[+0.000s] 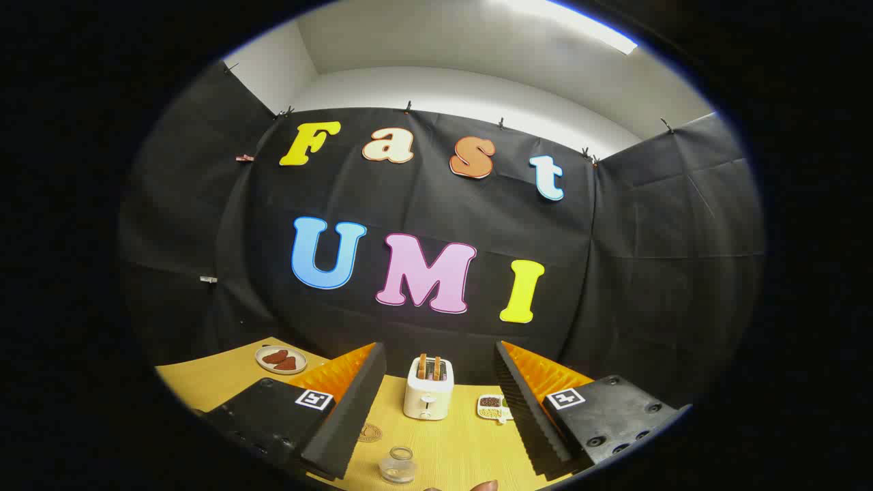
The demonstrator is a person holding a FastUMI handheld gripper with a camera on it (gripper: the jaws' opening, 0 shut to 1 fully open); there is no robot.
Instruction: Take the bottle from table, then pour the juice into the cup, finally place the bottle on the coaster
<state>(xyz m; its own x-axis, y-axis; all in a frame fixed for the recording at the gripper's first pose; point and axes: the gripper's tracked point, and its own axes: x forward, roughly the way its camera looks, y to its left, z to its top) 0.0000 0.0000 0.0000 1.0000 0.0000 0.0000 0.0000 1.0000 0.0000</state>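
Note:
My gripper (440,348) is open and held above the wooden table (450,443), with nothing between its fingers. A small clear glass cup (397,465) stands on the table below and between the fingers, closer to the left one. Just beyond the cup, a round pale coaster (369,432) lies flat, partly hidden by the left finger (351,402). To the right of the cup, a brownish rounded tip (479,485) pokes into view. Too little of it shows to tell whether it is the bottle.
A white toaster (428,395) with two slices of toast stands beyond the cup, between the fingers. A small tray of food (492,407) lies to its right. A plate with reddish-brown pieces (281,359) sits far left. The black cloth wall closes the back.

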